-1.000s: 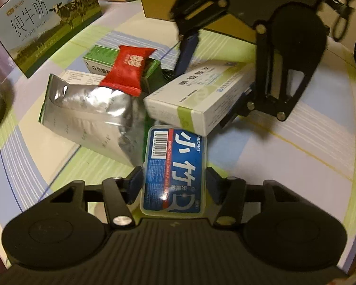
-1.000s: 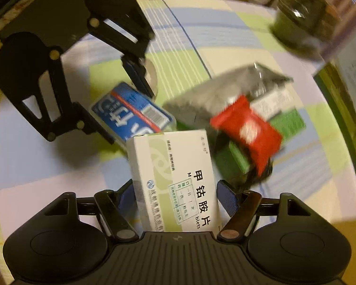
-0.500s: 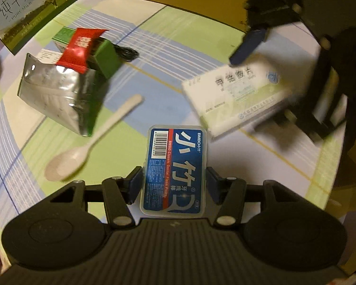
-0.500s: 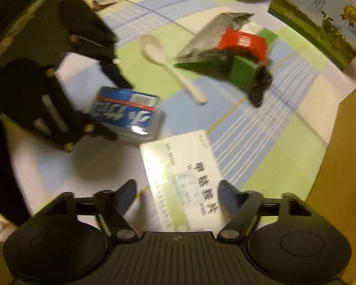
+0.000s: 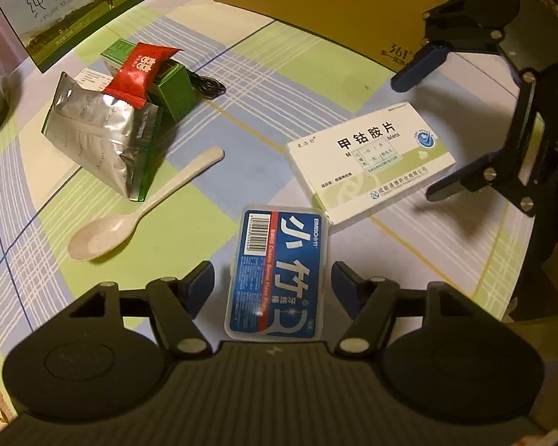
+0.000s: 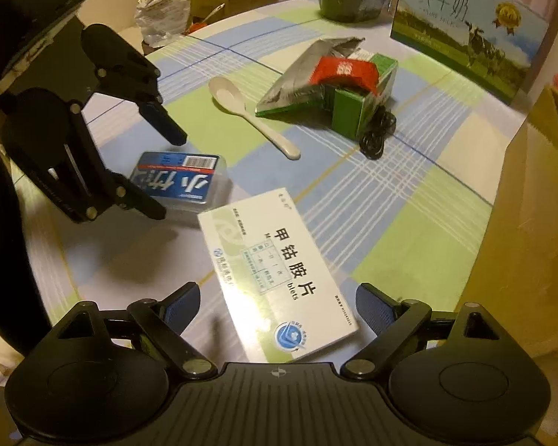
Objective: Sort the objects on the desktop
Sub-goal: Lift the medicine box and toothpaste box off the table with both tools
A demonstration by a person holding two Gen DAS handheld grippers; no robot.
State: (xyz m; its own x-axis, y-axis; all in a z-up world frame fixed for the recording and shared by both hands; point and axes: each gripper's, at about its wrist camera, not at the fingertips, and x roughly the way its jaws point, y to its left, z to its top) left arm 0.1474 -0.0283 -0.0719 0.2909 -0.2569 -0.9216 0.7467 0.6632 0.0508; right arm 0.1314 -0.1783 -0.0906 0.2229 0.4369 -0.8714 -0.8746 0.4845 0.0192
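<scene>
my table point(image 5: 316, 74) wears a checked cloth of green, blue and pale squares. on it lie a blue floss-pick case point(image 5: 279, 271), flat and touching the corner of a white tablet box point(image 5: 372, 160), a pale spoon point(image 5: 137, 215), a silver foil pouch point(image 5: 93, 133) leaning on a green box point(image 5: 175, 93), a black coiled cord point(image 6: 377, 130), a milk carton point(image 5: 67, 3) and a brown cardboard box point(image 5: 334, 0) at the far edge
</scene>
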